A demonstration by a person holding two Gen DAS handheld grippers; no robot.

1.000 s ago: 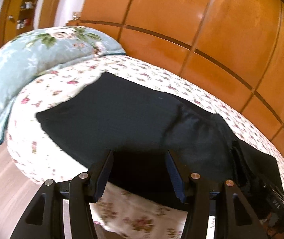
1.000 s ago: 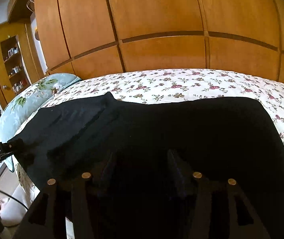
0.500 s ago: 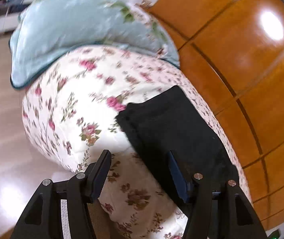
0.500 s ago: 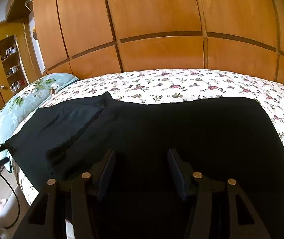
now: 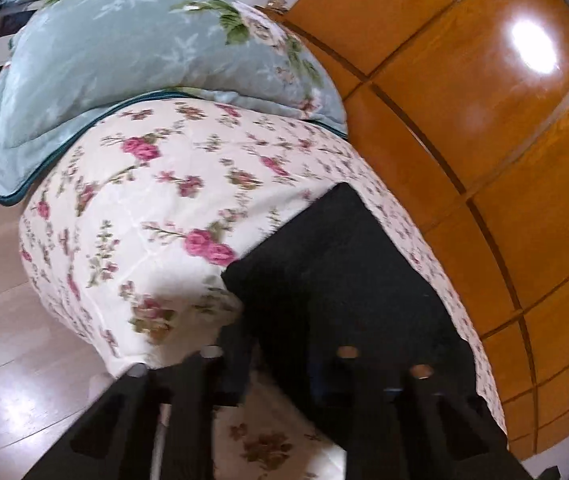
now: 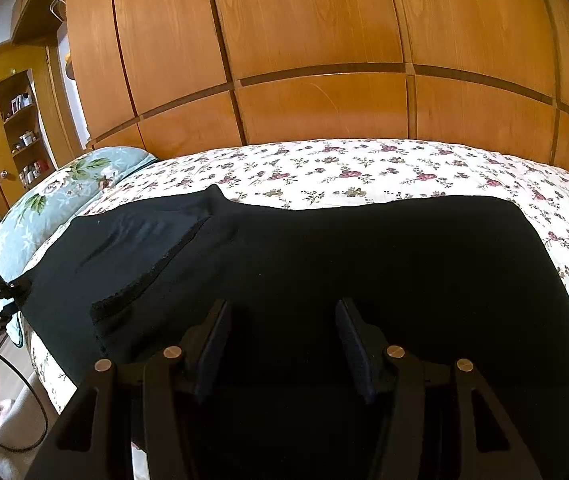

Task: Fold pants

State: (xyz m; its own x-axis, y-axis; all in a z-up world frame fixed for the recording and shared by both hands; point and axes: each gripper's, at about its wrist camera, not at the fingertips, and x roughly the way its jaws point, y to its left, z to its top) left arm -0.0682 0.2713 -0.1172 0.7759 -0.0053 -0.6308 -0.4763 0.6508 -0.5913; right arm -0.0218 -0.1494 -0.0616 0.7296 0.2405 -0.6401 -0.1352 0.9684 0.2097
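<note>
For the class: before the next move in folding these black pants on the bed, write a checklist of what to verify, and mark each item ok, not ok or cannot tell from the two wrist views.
1. Black pants lie flat on the floral bedspread: ok, with slight wrinkles at the pillow-side end.
2. Left claw has cloth between its jaws: ok, jaws closing over the pants' corner.
3. Left claw's grip is firm: cannot tell, the picture is blurred.
4. Right claw is gripping the pants: not ok, jaws open above the cloth.
5. Light blue pillow is clear of the pants: ok.
</note>
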